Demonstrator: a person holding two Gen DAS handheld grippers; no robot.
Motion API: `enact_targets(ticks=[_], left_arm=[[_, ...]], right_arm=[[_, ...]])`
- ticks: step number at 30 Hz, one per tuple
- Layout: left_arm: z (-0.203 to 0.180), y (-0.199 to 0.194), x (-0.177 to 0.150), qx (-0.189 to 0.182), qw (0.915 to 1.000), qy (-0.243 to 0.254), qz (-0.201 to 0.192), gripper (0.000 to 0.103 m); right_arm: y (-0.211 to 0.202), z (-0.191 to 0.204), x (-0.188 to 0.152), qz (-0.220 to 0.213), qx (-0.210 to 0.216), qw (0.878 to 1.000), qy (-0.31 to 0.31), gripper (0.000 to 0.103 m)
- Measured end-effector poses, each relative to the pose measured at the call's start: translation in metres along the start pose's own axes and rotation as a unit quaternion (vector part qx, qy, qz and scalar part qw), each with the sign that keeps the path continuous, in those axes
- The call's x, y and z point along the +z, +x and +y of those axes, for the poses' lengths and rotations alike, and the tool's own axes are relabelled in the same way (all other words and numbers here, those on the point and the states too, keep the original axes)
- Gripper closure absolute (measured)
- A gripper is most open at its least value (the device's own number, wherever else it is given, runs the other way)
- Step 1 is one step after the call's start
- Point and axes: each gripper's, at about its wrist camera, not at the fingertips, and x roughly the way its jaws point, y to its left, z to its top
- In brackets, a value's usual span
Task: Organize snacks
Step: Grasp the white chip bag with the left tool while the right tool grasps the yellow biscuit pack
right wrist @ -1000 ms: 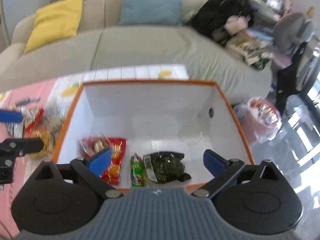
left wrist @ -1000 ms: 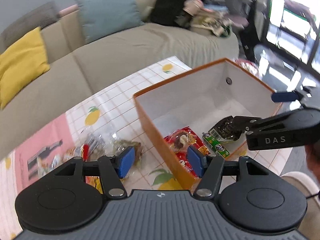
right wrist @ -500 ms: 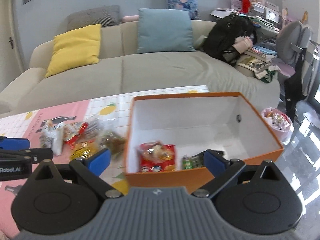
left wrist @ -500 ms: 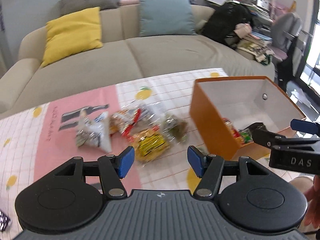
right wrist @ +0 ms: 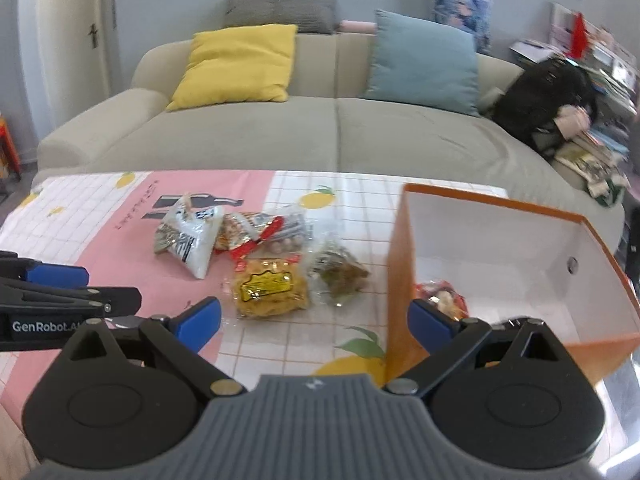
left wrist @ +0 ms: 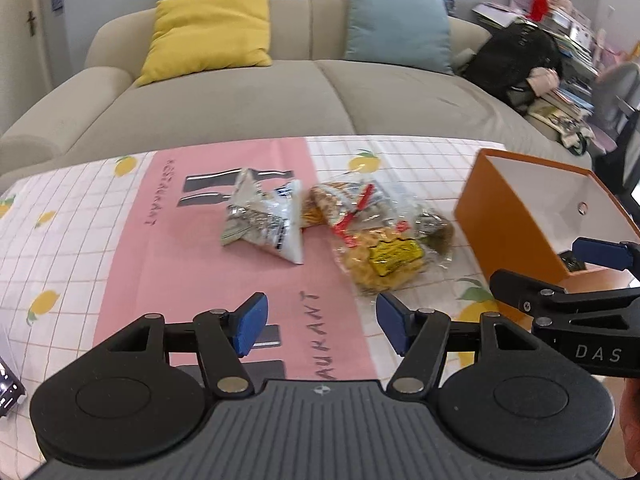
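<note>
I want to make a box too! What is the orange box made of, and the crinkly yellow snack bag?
The orange box looks like stiff matte cardboard: thin flat walls, white inside. The yellow snack bag seems to be clear glossy plastic film: it wrinkles and glints.

Left tool (left wrist: 318, 322), right tool (right wrist: 314, 322): black linkage arms, blue pads, silver screws, grey ribbed housing.

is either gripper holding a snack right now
No. The left gripper and right gripper are both open, nothing between their fingers; the snacks lie on the table.
</note>
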Motion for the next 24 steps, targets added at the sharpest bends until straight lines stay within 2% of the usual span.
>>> enact_targets(ticks=[5,10,24], left_arm=[[0.017,0.016,0.004,-0.004,0.9999,-0.009,-0.003,0.03],[0.029,0.039,0.015,-0.002,1.0,0.002,-0.001,0.029],[0.047,0.113,0.054,0.015,0.9995,0.028,-0.004,0.02]], right_arm=[[0.021,0.018,0.005,0.004,0.007,0.999,-0.038,0.006],[0.052,0.027,0.011,0.021,0.01,0.997,-0.068,0.007],[0.144,0.034,0.033,0.095,0.012,0.993,-0.063,0.007]])
